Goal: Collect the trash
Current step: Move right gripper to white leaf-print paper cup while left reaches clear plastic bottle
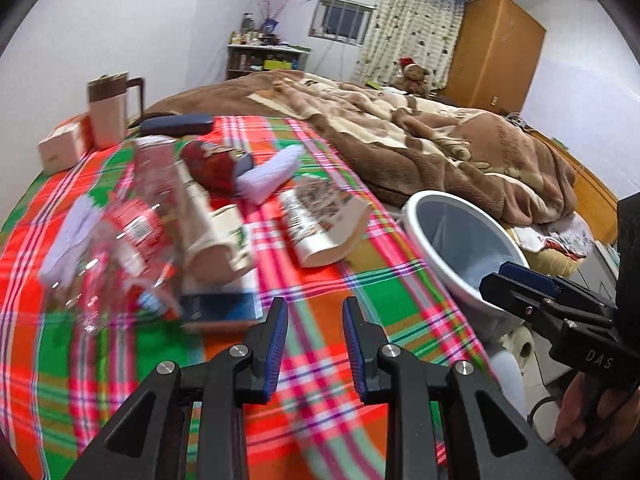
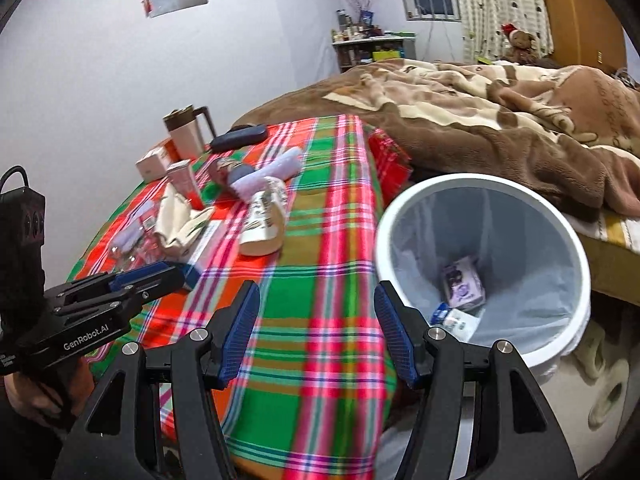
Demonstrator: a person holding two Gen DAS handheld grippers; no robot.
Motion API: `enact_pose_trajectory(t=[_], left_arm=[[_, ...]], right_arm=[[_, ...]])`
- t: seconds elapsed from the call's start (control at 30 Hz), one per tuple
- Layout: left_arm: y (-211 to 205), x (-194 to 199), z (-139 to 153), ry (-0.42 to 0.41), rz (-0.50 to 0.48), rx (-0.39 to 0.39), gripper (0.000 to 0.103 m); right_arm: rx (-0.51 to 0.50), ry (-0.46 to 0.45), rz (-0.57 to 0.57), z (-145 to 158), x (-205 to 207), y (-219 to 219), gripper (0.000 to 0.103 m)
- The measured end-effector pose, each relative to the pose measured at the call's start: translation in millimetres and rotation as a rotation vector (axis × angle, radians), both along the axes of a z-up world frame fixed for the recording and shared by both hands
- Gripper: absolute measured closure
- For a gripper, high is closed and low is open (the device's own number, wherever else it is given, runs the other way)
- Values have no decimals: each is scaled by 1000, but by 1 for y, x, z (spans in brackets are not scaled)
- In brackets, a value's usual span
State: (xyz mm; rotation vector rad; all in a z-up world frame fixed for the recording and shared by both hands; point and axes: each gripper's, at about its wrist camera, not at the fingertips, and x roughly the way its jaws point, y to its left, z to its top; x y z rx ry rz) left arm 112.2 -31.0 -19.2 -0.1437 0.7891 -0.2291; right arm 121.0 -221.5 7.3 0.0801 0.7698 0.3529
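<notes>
Between picks: my left gripper point(image 1: 315, 344) and right gripper point(image 2: 316, 334) both stood apart and empty above the plaid cloth point(image 1: 320, 304). Litter lay there, the crumpled paper cup point(image 1: 320, 220) nearest the bin point(image 2: 576, 280) alongside; next I judged I should clamp it.

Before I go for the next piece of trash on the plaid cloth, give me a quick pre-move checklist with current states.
1. Left gripper empty, jaws apart: ok.
2. Right gripper empty, jaws wide: ok.
3. White bin mouth unobstructed, trash already inside: ok.
4. Crushed plastic bottle in view on the plaid cloth: ok, but blurred.
5. Bottle free of the cream cloth beside it: cannot tell.
6. Grippers apart from each other: ok.
</notes>
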Motion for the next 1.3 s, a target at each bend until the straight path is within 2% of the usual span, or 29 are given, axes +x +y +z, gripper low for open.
enact_pose_trajectory(t=[0.23, 0.57, 0.9, 1.1, 1.17, 1.23, 1.3], left_arm=[[34, -10, -3, 16, 53, -21, 75], [75, -11, 6, -9, 132, -3, 75], [120, 11, 19, -36, 214, 47, 75], [135, 35, 19, -28, 199, 67, 75], [139, 42, 18, -26, 184, 59, 71], [142, 48, 16, -27, 161, 47, 51], [143, 53, 14, -26, 138, 39, 47]], right_arm=[[-14, 3, 65, 1, -3, 27, 42], [-11, 17, 155, 1, 6, 65, 43], [14, 28, 223, 2, 23, 95, 46], [21, 27, 254, 4, 35, 112, 47], [22, 28, 262, 4, 39, 118, 47], [24, 28, 268, 4, 42, 124, 47], [24, 29, 279, 3, 47, 132, 47]])
